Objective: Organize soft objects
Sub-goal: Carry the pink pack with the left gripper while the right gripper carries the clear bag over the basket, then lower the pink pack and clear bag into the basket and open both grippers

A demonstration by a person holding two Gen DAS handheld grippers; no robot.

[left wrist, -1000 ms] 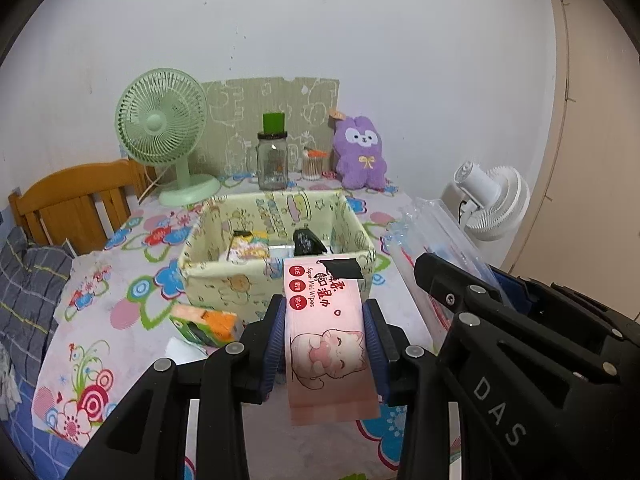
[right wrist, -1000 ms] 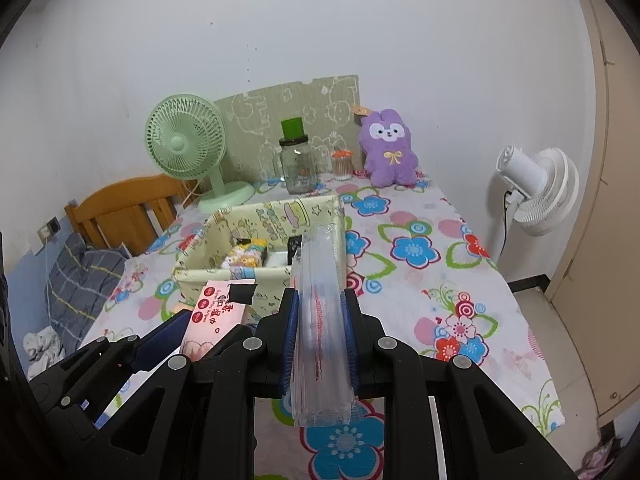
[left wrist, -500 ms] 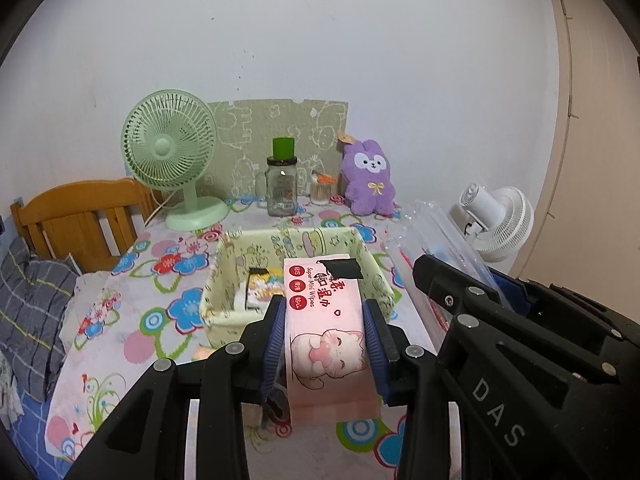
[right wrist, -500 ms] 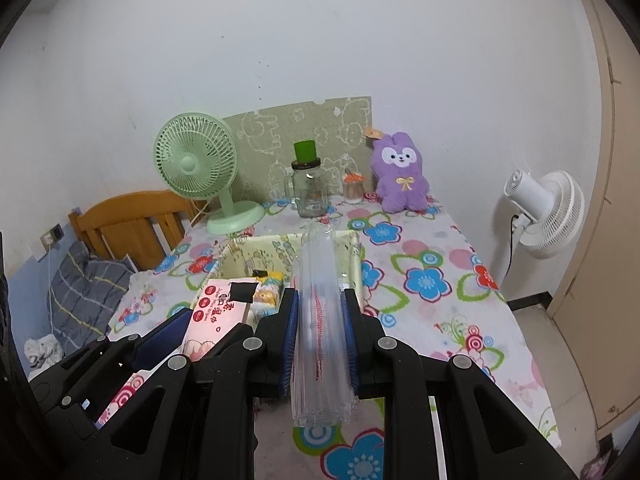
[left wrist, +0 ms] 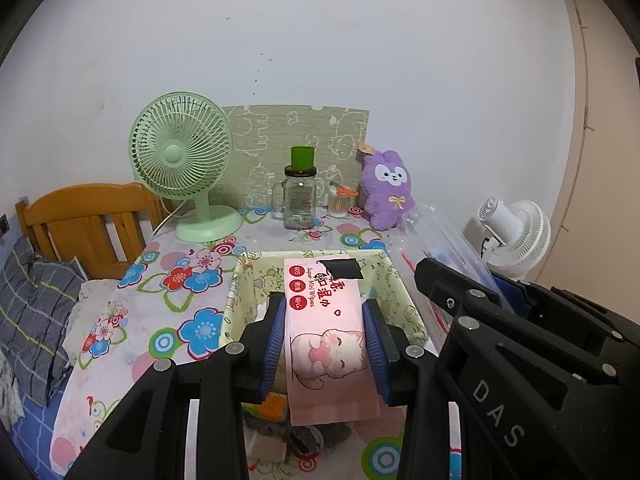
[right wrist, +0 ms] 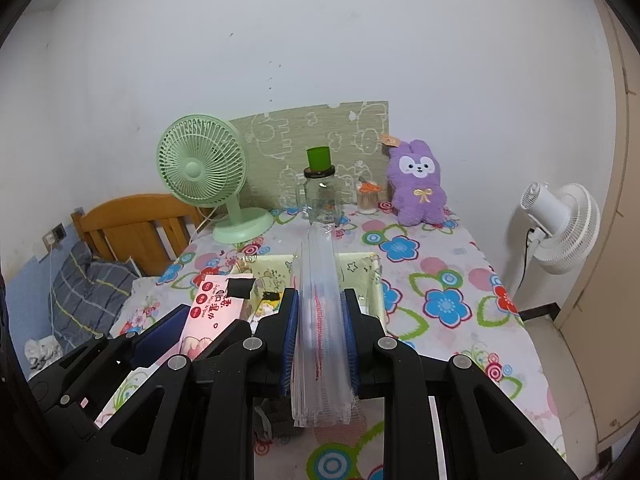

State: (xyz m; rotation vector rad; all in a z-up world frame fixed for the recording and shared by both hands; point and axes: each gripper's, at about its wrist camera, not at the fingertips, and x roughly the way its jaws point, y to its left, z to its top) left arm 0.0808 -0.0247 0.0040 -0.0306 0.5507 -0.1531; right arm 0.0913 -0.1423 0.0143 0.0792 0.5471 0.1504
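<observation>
Clamping pink wipes pack [left wrist: 326,334] in left hand-held gripper [left wrist: 326,340], long axis toward 12 o'clock, over fabric bin [left wrist: 404,296] directly ahead. Right hand-held gripper [right wrist: 322,344] pinching clear bag [right wrist: 320,320], equally near.

Box [left wrist: 404,304]: top open, partly covered by the wipes pack [left wrist: 328,320] and the clear bag [right wrist: 320,320] held above it.
Back edge: fan [left wrist: 182,168], jar [left wrist: 300,196], plush [left wrist: 388,188] in a row.
Right of box: bare tablecloth [right wrist: 452,280].
</observation>
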